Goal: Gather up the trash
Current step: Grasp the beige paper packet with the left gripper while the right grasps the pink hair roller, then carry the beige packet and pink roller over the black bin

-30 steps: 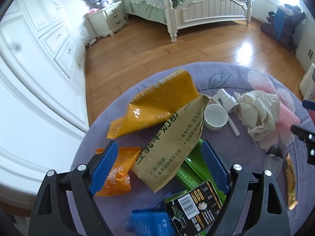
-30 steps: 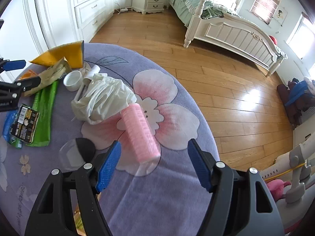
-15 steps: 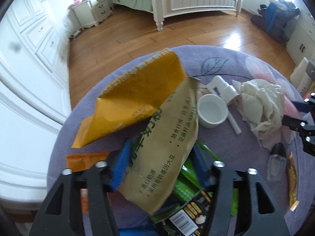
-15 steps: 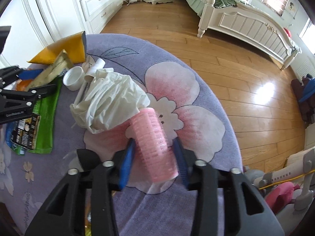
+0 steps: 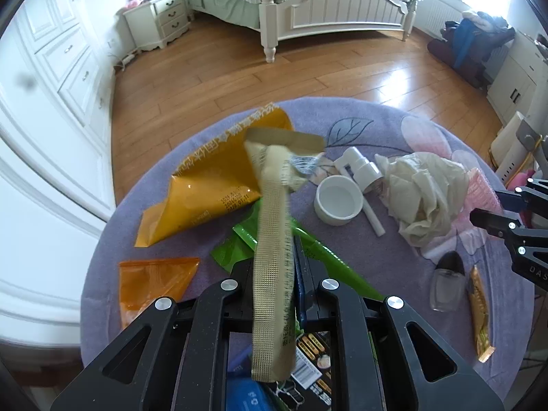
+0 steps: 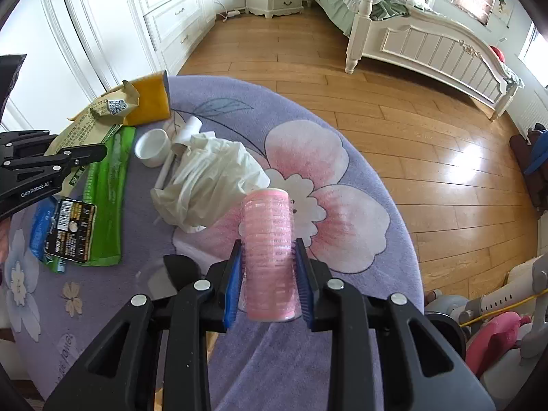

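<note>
My left gripper is shut on a tan paper snack bag, held edge-on above the round purple rug; the bag also shows in the right wrist view. My right gripper is shut on a pink hair roller, lifted over the rug's flower print. A yellow bag, an orange wrapper, green wrappers, a black barcode packet, a white cup, a white spray nozzle and a crumpled white plastic bag lie on the rug.
A small glass bottle with a black cap and a gold sachet lie at the rug's right. A wood floor surrounds the rug. A bed, a nightstand and white cabinets stand beyond.
My left gripper has closed on the tan bag and lifted it so it stands edge-on. My right gripper has closed on the pink roller and raised it off the rug.
</note>
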`<action>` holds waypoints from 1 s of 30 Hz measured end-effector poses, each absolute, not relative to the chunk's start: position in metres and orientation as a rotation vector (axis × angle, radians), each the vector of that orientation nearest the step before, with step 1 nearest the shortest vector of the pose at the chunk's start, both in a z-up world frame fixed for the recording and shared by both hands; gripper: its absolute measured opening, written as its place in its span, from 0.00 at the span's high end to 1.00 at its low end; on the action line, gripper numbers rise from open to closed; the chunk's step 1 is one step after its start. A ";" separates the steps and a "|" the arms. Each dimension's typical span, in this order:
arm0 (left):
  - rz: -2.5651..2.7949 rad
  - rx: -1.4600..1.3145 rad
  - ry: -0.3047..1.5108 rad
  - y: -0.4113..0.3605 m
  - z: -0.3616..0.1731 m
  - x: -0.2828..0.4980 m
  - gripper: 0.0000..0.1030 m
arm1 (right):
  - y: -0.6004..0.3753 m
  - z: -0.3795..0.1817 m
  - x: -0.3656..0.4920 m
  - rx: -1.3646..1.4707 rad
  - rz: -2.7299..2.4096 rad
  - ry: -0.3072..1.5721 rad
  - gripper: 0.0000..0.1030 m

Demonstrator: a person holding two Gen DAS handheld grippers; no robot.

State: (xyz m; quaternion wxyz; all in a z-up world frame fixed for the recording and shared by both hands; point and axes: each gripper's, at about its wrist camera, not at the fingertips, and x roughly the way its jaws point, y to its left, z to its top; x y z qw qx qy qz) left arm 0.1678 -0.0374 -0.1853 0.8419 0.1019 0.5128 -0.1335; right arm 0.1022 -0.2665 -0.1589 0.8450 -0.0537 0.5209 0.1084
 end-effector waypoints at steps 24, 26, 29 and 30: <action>-0.394 0.213 1.022 -0.069 -0.128 0.111 0.89 | -0.291 -0.127 0.041 -0.081 0.174 1.055 0.73; -0.407 0.222 1.016 -0.075 -0.123 0.106 0.89 | -0.297 -0.126 0.037 -0.075 0.165 1.052 0.73; -0.439 0.244 1.007 -0.094 -0.117 0.099 0.89 | -0.307 -0.124 0.029 -0.064 0.146 1.044 0.73; -0.453 0.252 1.004 -0.103 -0.116 0.096 0.89 | -0.312 -0.122 0.024 -0.060 0.139 1.040 0.73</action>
